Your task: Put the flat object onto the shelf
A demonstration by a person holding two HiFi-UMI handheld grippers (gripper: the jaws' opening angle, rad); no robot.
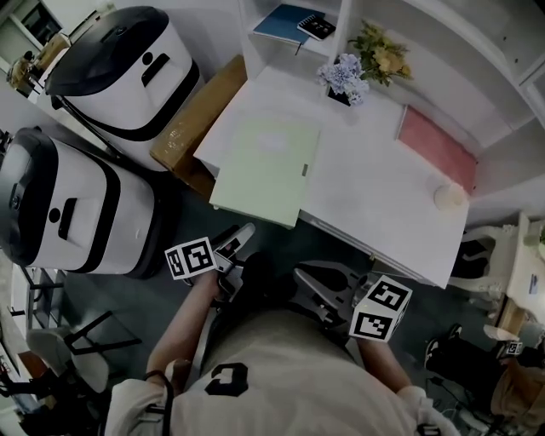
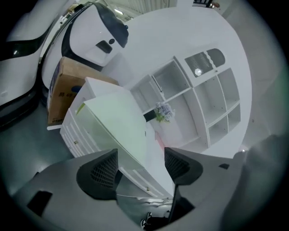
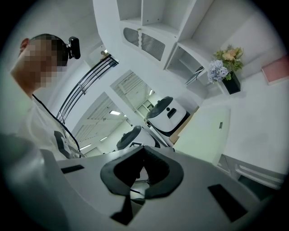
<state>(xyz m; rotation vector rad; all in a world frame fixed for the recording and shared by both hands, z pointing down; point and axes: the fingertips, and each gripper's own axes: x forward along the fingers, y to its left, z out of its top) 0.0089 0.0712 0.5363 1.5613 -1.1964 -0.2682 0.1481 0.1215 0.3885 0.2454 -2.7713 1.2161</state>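
Found folder (image 1: 266, 170) flat on desk (image 1: 375, 204), near edge overhanging, prob. for easy pinching. Held L gripper (image 2: 140, 167) released, nothing between jaws, aimed at that edge. Held R gripper (image 3: 142, 173) clenched, empty, low by body, prob. idle. Not yet on shelf (image 1: 271, 49); 1 lift needed.

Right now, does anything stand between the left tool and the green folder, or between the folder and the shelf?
Nothing visible does. The left tool, jaws apart, faces the green folder overhanging the near edge of the desk. The flowers stand right of the path to the shelf, which already holds a blue notebook.
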